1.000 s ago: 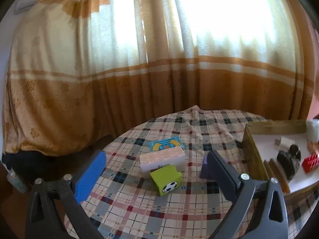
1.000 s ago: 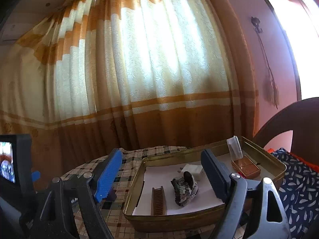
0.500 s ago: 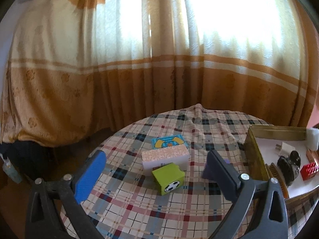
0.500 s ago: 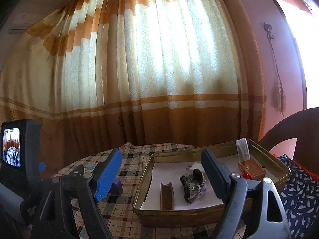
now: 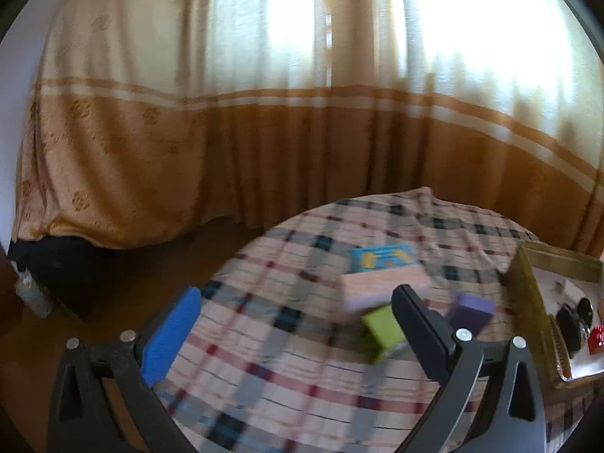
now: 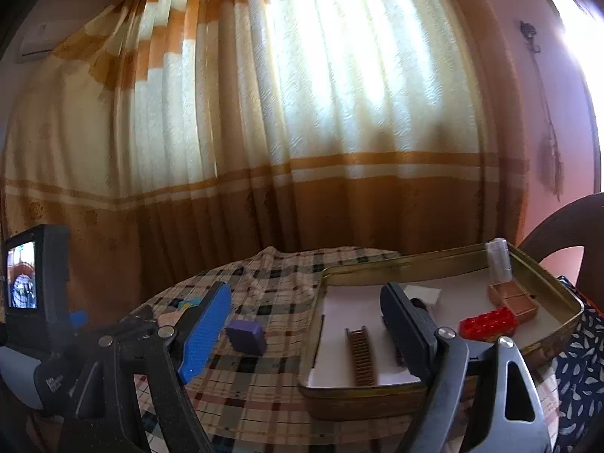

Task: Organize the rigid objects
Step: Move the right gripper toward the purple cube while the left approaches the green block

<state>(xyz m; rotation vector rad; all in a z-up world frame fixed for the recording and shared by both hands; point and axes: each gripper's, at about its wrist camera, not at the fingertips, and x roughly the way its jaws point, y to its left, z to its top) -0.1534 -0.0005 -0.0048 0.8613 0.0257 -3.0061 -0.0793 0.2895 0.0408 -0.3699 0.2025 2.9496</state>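
On the plaid table lie a green cube (image 5: 381, 326), a pink box (image 5: 381, 283), a blue card (image 5: 383, 258) and a purple block (image 5: 472, 309), which also shows in the right wrist view (image 6: 247, 336). My left gripper (image 5: 298, 324) is open and empty above the table, left of the cube. My right gripper (image 6: 305, 328) is open and empty above the left edge of the gold tin tray (image 6: 377, 392). The tray holds a brown comb (image 6: 360, 355), a red brick (image 6: 487, 322), a brown case (image 6: 513, 300), a clear tube (image 6: 498, 260) and a white piece (image 6: 424, 294).
Orange and cream curtains hang close behind the round table. The table's left edge (image 5: 241, 260) drops to a dark floor. A dark chair back (image 6: 566, 226) stands at the right. The left gripper's body with its small screen (image 6: 22, 279) is at the right view's left edge.
The left view has swung left and is blurred; the blocks now sit behind its right finger. The right gripper has moved lower and closer to the tray, and the red brick has come into view.
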